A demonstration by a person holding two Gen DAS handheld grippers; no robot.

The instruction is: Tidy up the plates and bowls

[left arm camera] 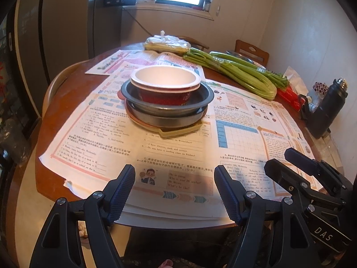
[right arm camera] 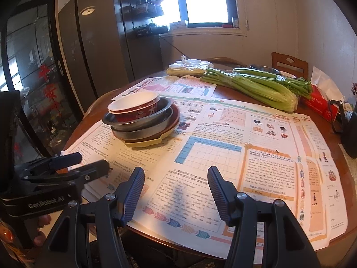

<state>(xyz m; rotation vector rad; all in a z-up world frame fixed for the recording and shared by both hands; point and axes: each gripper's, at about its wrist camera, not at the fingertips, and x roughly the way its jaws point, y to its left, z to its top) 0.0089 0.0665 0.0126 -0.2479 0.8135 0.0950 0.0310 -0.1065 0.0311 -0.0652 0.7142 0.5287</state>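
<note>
On the table [left arm camera: 55, 102], the bowl [left arm camera: 165, 84] tops an uneven stack of plates [left arm camera: 167, 114] that could topple if nudged by either empty, parted gripper: left gripper [left arm camera: 175, 192], right gripper [right arm camera: 176, 192].

red bowl [left arm camera: 165, 89], white inside

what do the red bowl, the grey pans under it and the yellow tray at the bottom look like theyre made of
Red bowl: likely paper or thin plastic, matte white inside, printed red outside, with a thin rolled rim like a disposable noodle cup.
Grey pans: metal, probably stainless steel, with a dull brushed sheen and thin flared rims.
Yellow tray: likely plastic, pale matte yellow with a thick moulded edge; mostly hidden.
</note>
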